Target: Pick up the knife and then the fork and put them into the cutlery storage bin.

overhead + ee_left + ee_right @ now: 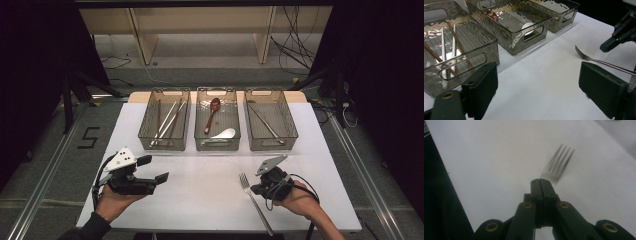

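A metal fork [252,197] lies on the white table [200,200] at the front right, tines pointing away. My right gripper [255,190] is shut, its jaws pressed flat together right beside the fork's neck. In the right gripper view the tines [556,163] stick out just past the closed tips [541,182], which hide the neck. From the left gripper view the right gripper [606,47] appears a little apart from the fork's handle [594,60]. My left gripper [154,169] hovers at the front left, open, with nothing between its jaws [536,90].
Three clear bins stand in a row at the back. The left bin [165,145] holds chopsticks [167,120], the middle bin [217,146] a red spoon [214,107] and a white spoon [225,134], the right bin [272,146] a thin metal utensil [265,122].
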The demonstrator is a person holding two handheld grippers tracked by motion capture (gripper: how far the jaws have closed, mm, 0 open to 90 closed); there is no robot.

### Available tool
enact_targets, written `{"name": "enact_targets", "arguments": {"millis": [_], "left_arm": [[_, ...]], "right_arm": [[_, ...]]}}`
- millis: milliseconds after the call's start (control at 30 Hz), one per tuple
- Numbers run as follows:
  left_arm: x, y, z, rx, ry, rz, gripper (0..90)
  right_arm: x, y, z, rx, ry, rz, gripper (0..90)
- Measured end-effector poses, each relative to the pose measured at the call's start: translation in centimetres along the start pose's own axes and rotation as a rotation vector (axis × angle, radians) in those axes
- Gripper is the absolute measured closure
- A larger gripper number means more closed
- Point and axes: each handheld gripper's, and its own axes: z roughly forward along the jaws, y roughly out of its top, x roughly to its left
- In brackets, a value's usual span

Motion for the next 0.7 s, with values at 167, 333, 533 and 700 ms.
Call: {"name": "enact_targets", "arguments": {"millis": [167, 333, 533, 700], "left_arm": [[0.0, 0.0, 0.0, 0.001, -0.001, 0.001, 15.3], [-0.1, 0.0, 0.1, 0.001, -0.001, 0.001, 15.3], [-0.1, 0.0, 0.0, 0.0, -0.001, 0.004, 15.3], [-0.1, 0.0, 0.1, 0.002, 0.0, 0.002, 15.3]], "right_arm": [[0.5, -0.1, 0.9, 0.058, 0.018, -0.043, 90.0], [0.7, -0.2, 1.2, 0.082, 0.033, -0.05, 90.0], [1.0, -0.4, 2.2, 0.126, 0.057, -0.087, 90.0], [1.3, -0.4, 2.8, 0.16, 0.07, -0.111, 90.0]]}}
